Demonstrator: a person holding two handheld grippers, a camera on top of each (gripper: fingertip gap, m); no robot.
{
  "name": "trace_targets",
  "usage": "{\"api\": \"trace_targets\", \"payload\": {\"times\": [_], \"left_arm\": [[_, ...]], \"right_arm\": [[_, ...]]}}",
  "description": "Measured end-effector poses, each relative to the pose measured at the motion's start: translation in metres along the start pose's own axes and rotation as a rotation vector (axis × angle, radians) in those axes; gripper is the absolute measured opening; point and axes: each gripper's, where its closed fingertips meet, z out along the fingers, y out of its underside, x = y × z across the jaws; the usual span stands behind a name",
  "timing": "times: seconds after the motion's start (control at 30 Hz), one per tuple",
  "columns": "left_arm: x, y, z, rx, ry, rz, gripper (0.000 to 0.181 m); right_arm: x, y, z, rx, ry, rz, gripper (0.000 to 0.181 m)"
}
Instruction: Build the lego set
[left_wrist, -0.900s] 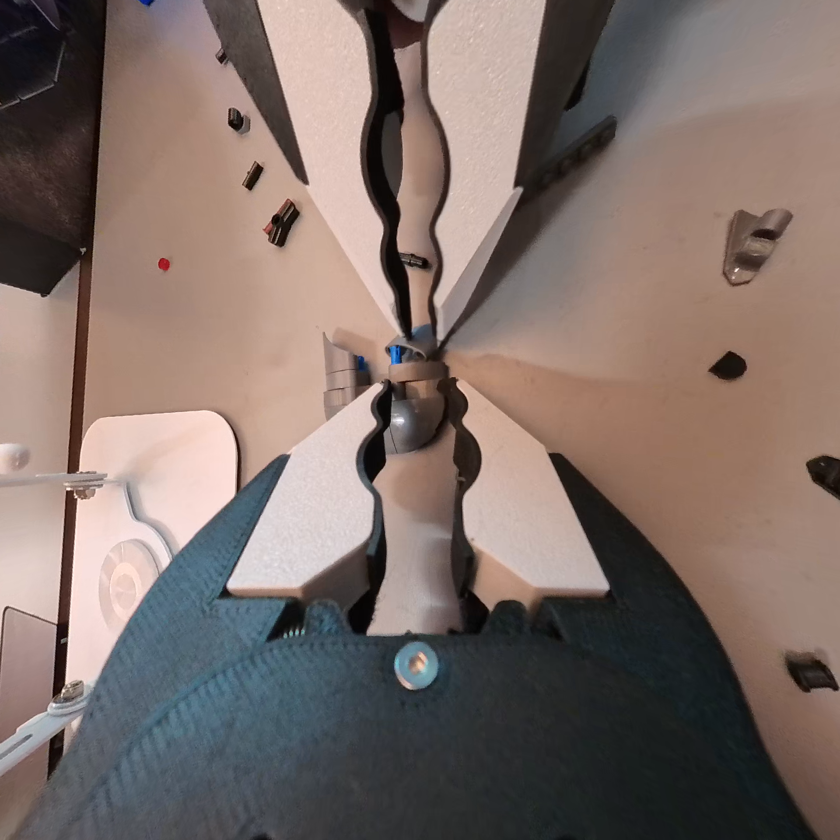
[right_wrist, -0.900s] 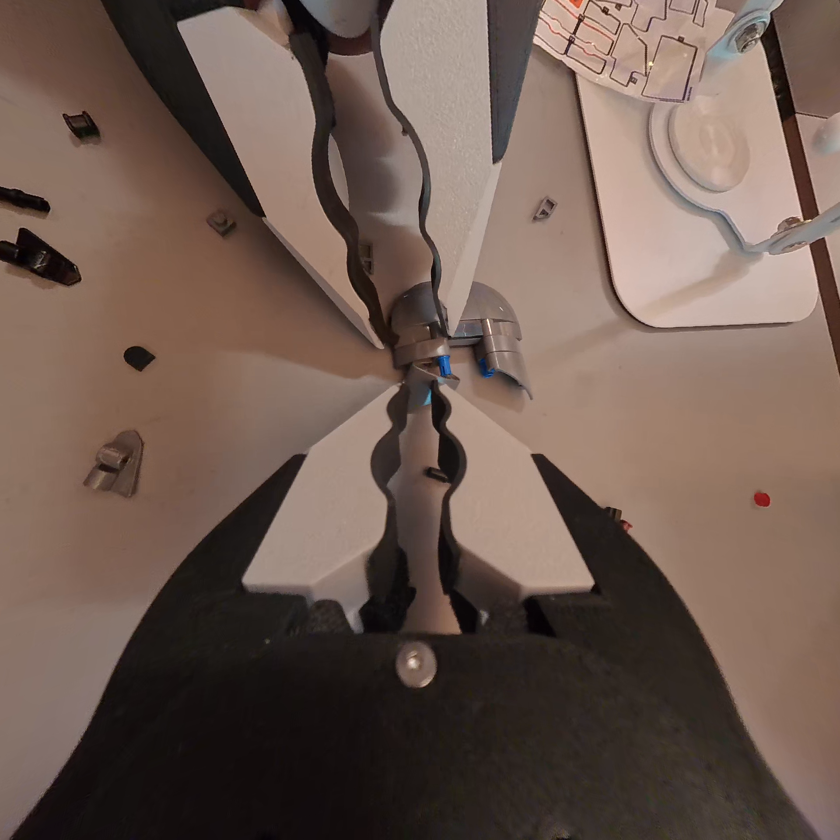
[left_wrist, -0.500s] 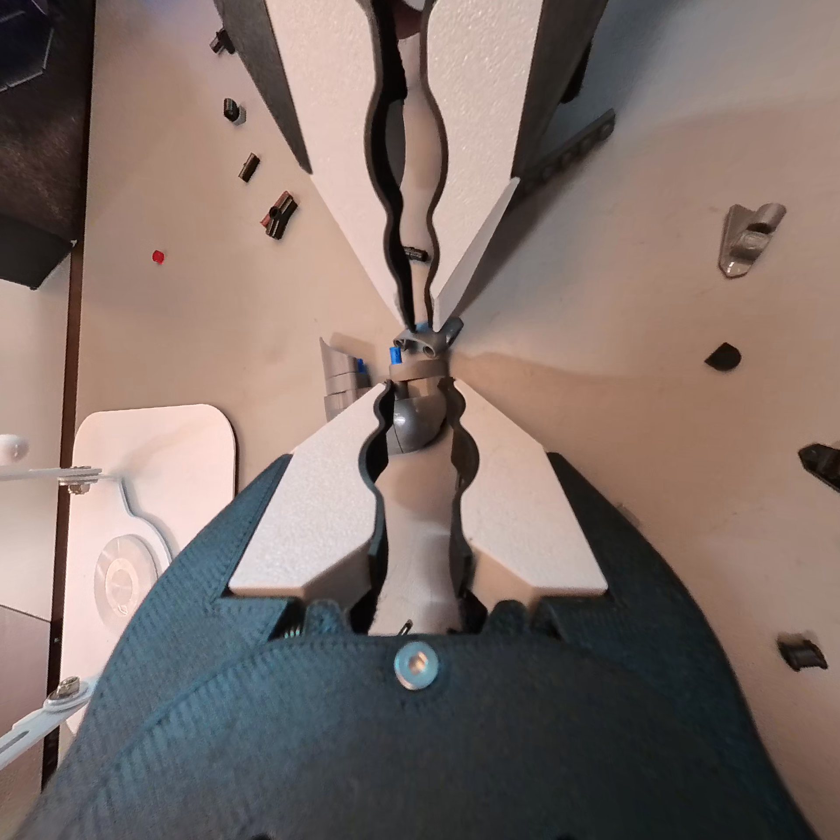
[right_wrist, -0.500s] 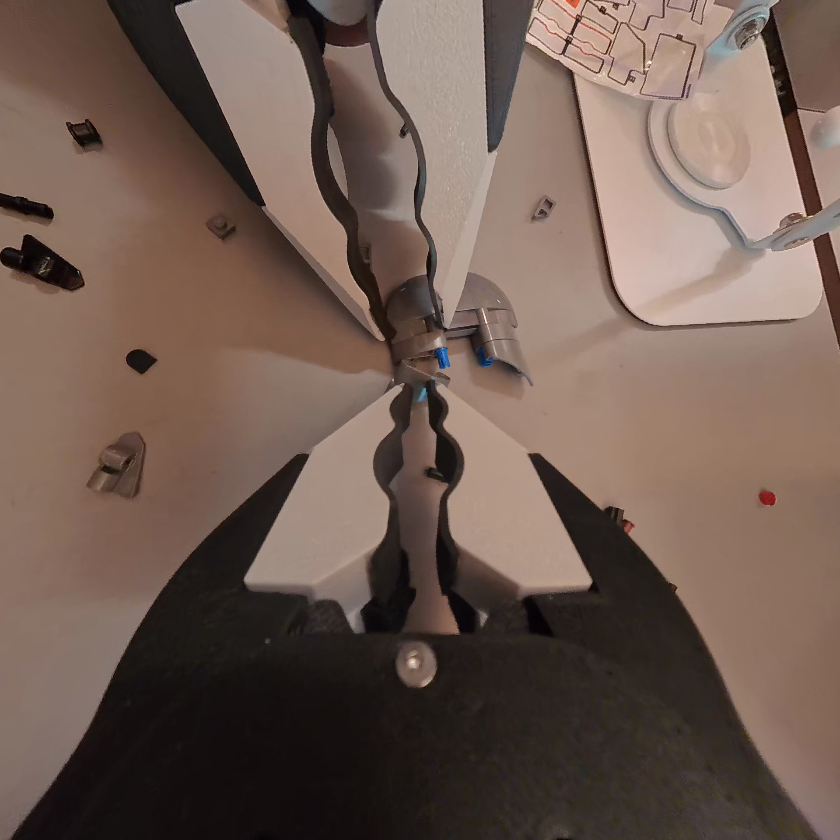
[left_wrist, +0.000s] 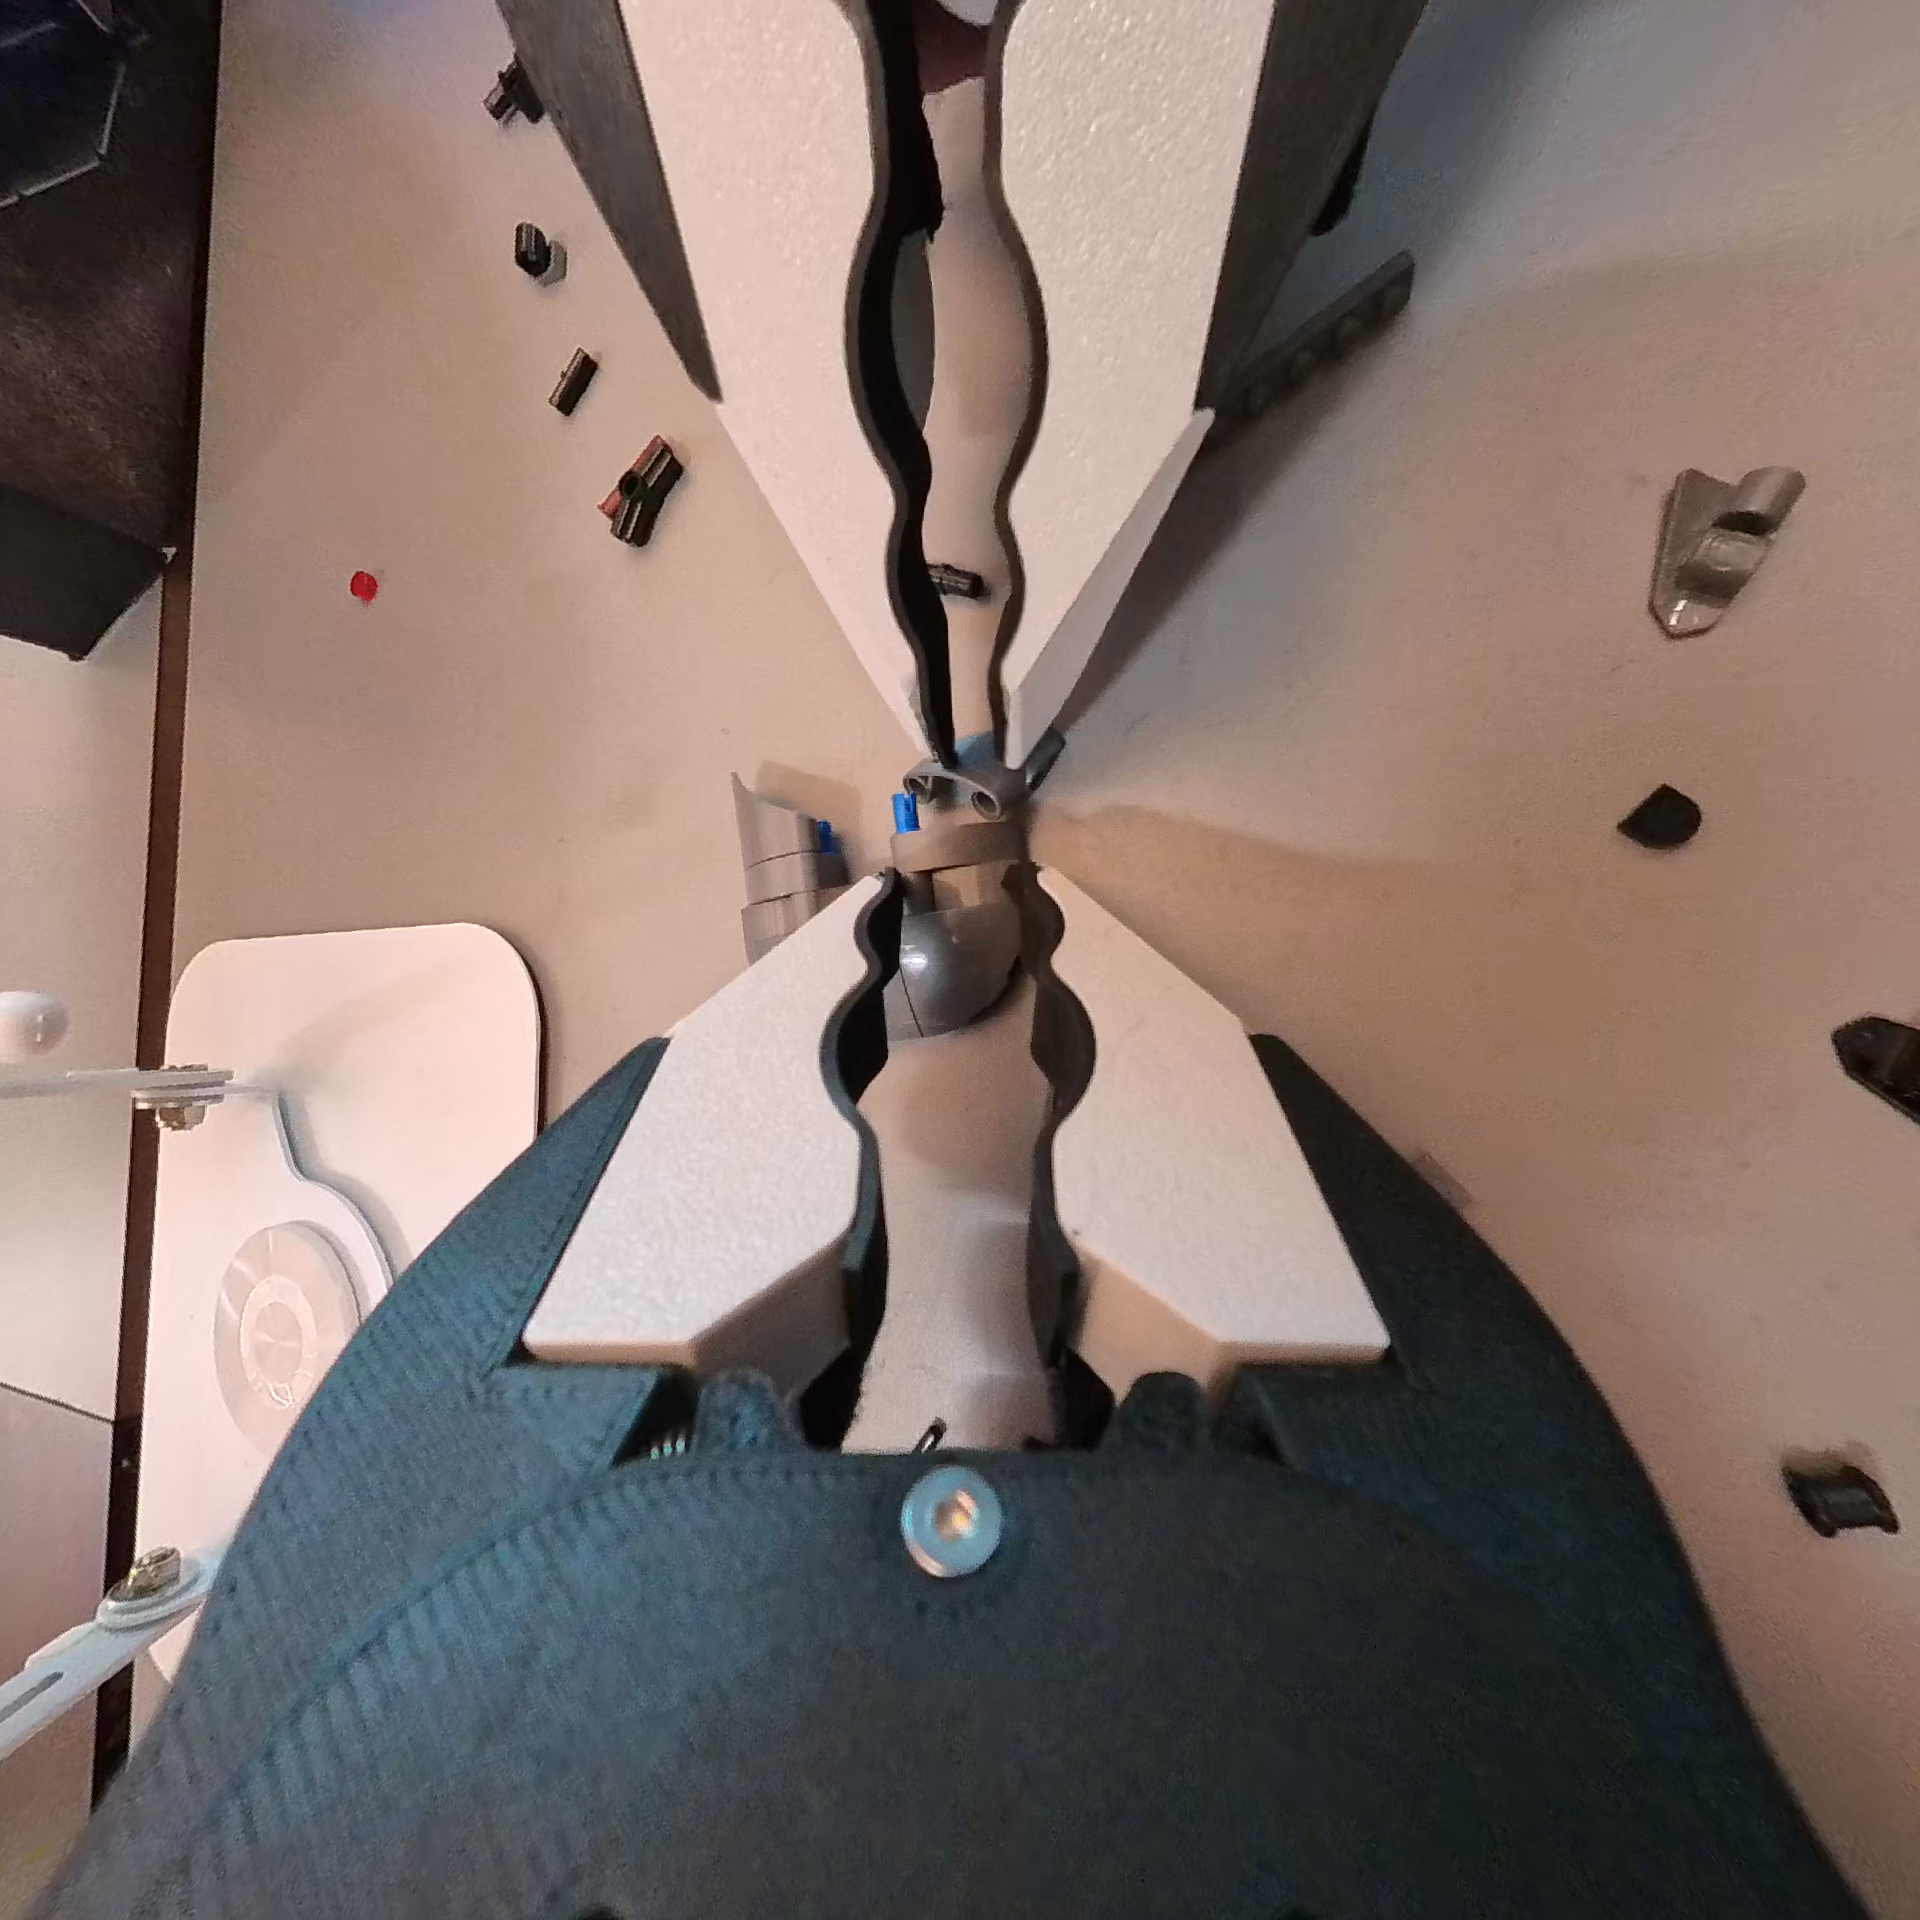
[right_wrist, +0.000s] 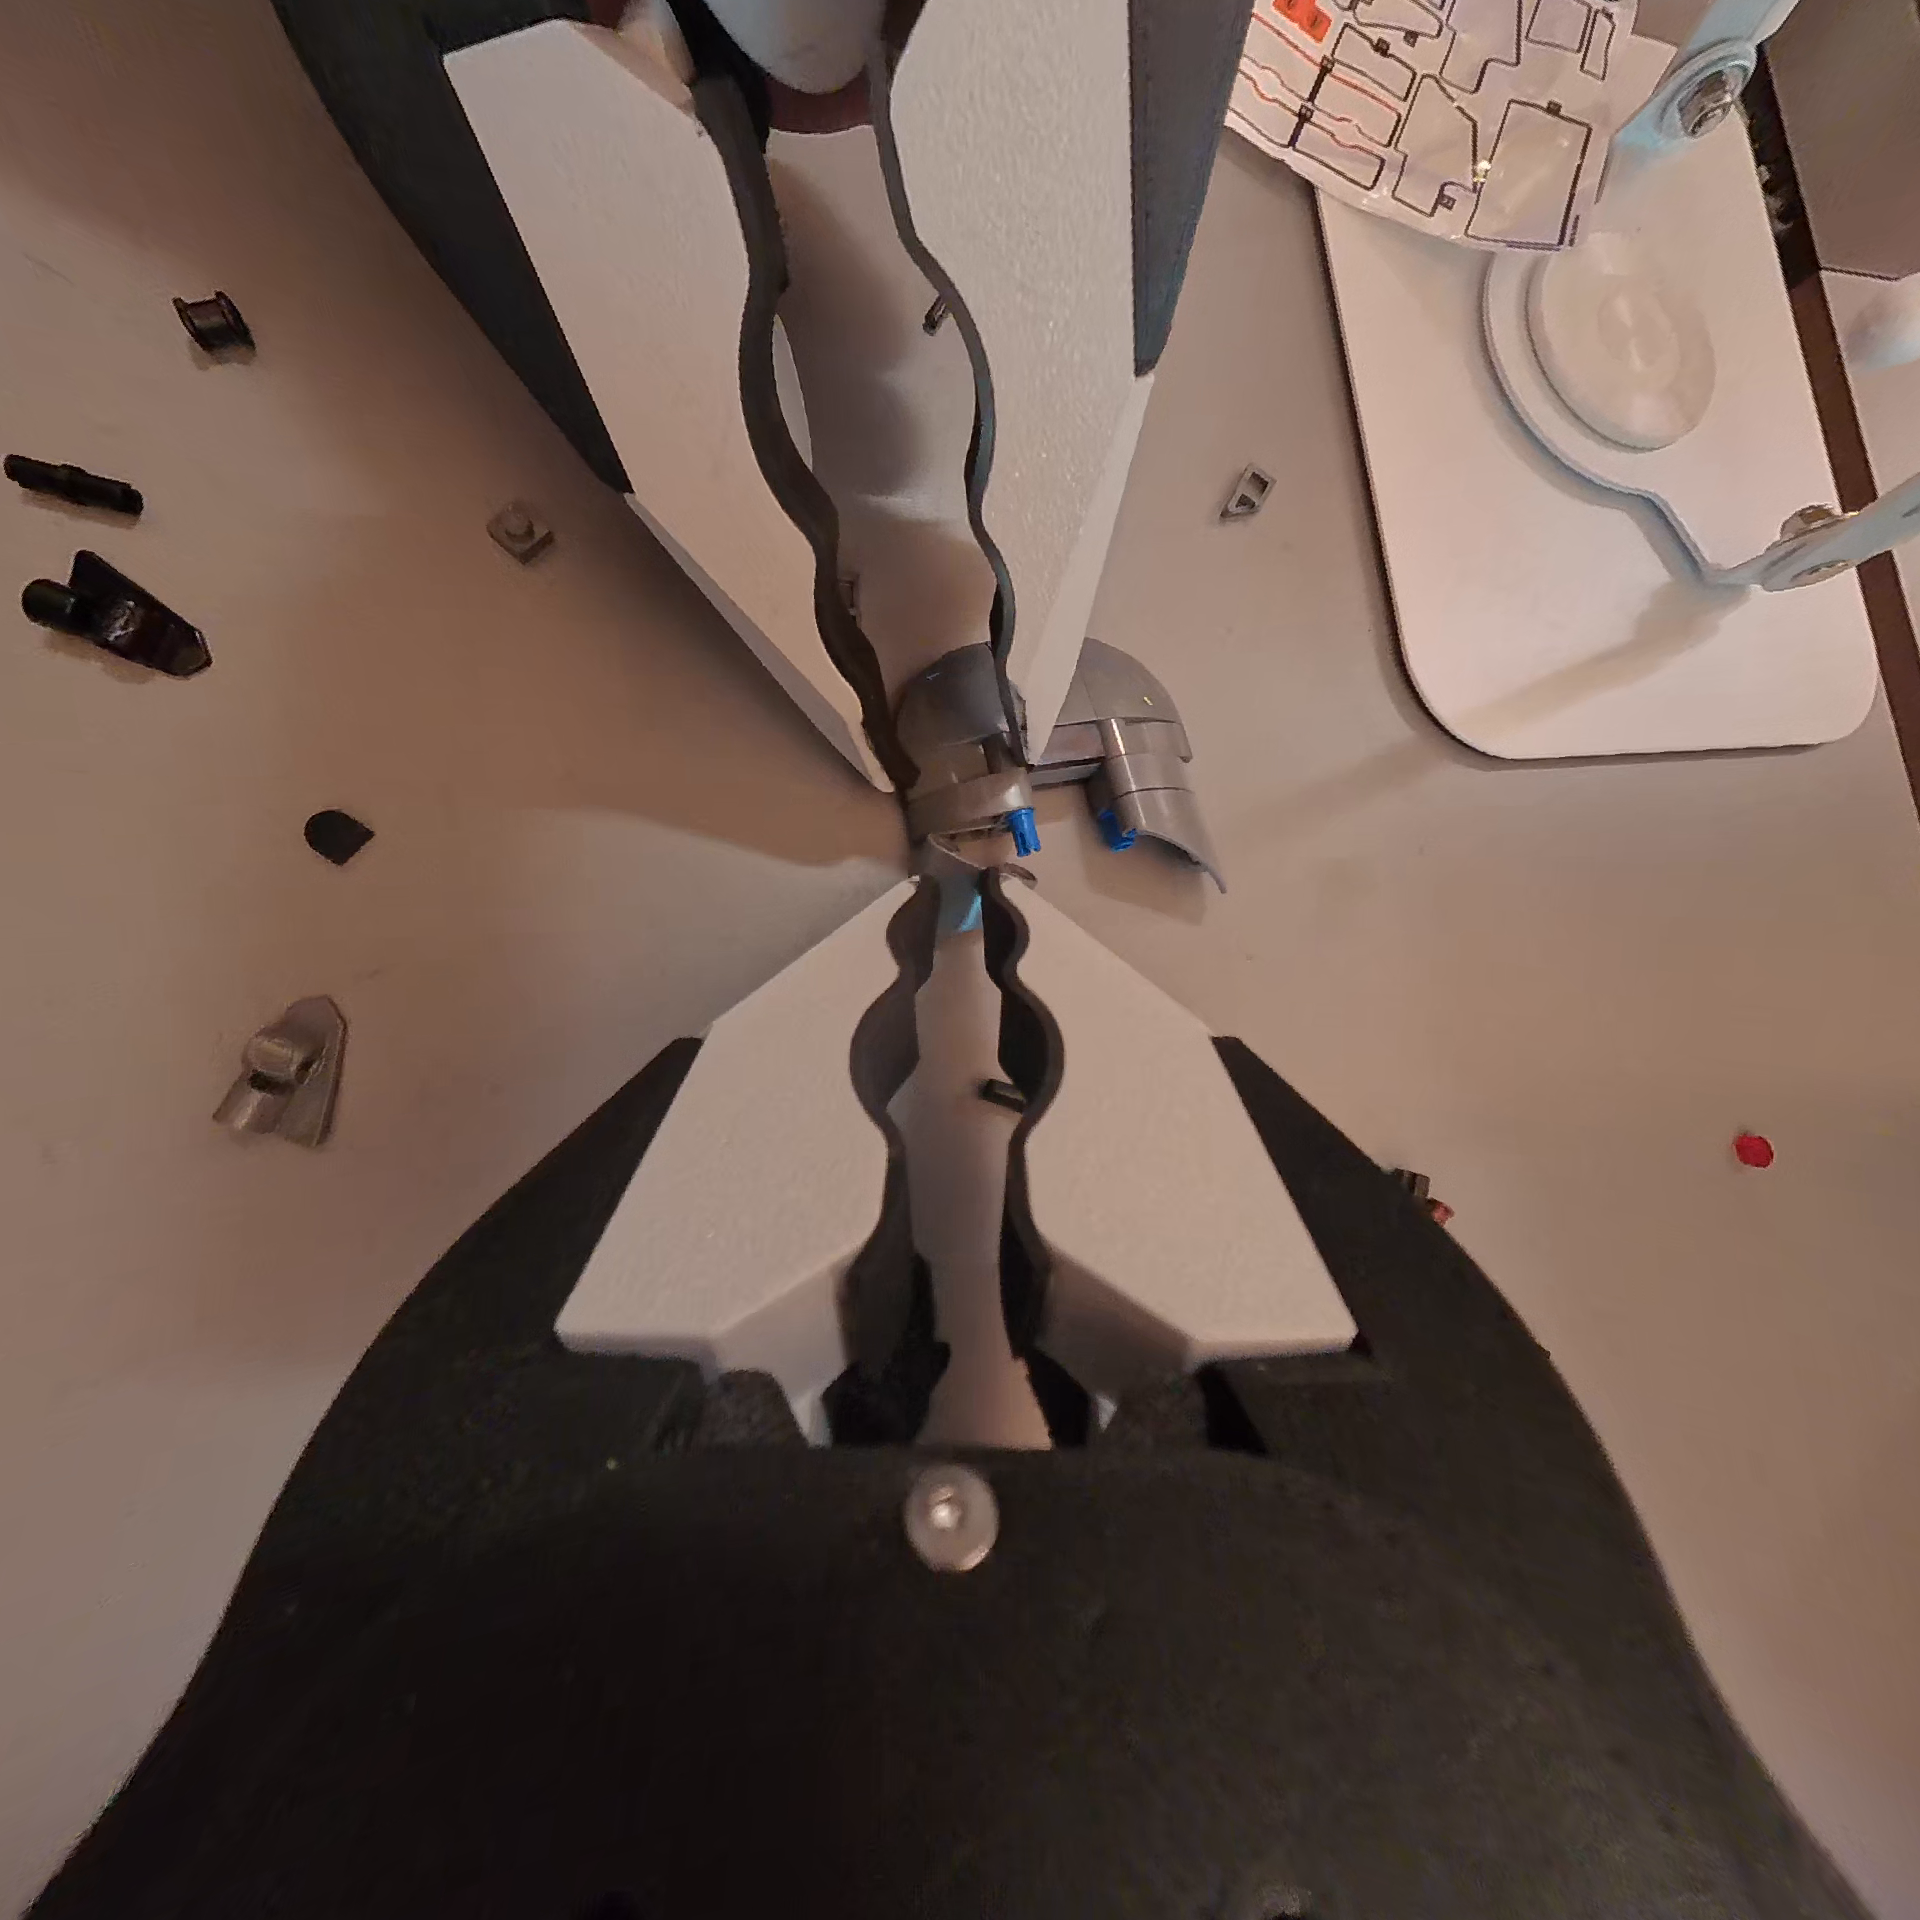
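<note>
Grey lego assembly (left_wrist: 951, 935), a stack of curved shell pieces with blue pins (left_wrist: 902, 812) poking out, sits clamped at the fingertips of the left tool (left_wrist: 956, 883), whose jaws are nearly closed around its rounded end. A second shell section (left_wrist: 774, 873) of the same build juts out to the side of those fingers, clear of them. Facing it tip to tip, the right tool (right_wrist: 961, 899) pinches a small grey connector (left_wrist: 971, 795) with two round holes, jaws closed down to a sliver on it; the connector lies right against the top of the assembly, touching or all but touching. Seen from the right wrist, the assembly (right_wrist: 961, 748) lies just beyond that tool's tips. Around them the pale worktop (left_wrist: 1455, 987) carries loose parts, well apart: black bits (left_wrist: 1659, 816), a grey wedge piece (left_wrist: 1714, 551), a red stud (left_wrist: 362, 585). A white stand base (right_wrist: 1621, 582) rests off to one side near a printed sheet (right_wrist: 1434, 114).
</note>
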Motion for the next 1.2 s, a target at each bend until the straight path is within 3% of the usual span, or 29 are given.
{"api": "trace_targets", "payload": {"times": [1.2], "left_arm": [[-0.0027,0.0050,-0.0032,-0.024,-0.004,0.000,0.018]], "right_arm": [[-0.0022,-0.0010,-0.0031,0.003,-0.002,-0.030,0.004]]}}
